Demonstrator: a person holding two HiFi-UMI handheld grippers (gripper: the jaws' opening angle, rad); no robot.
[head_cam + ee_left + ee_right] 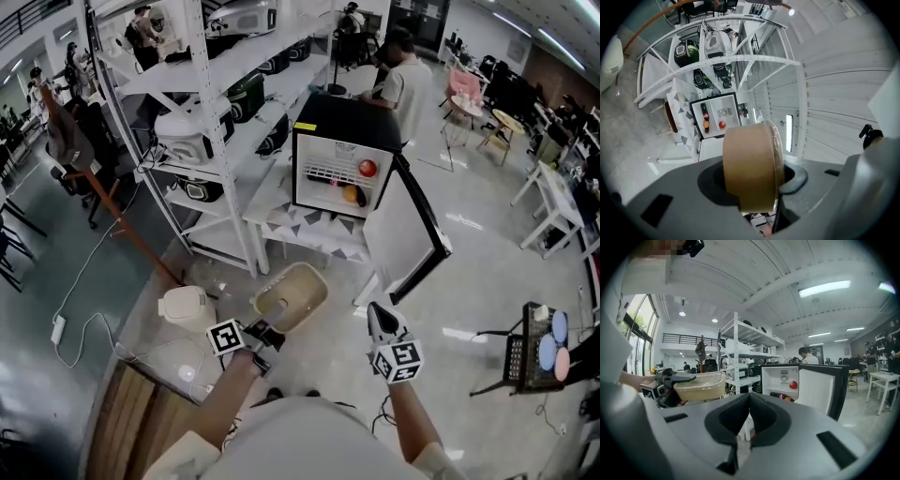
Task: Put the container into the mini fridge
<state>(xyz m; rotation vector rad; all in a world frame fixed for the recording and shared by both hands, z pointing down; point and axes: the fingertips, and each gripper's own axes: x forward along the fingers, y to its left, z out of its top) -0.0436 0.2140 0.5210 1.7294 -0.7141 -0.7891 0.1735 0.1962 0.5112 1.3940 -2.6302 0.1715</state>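
The container (291,298), in your left gripper (265,337), sits before the mini fridge (342,169); the fridge's door (410,234) stands open to its right. A shelving rack (202,112) stands left of the fridge.

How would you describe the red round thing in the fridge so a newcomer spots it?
Find the black mini fridge, door open, beside the white shelving rack. At the right end of its wire shelf sits the red round thing: the only red round item, directly above the orange one.

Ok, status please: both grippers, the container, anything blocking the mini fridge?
Left gripper shut on container. Right gripper shut, empty. Mini fridge door open, red fruit on its shelf; no obstacle seen in front.
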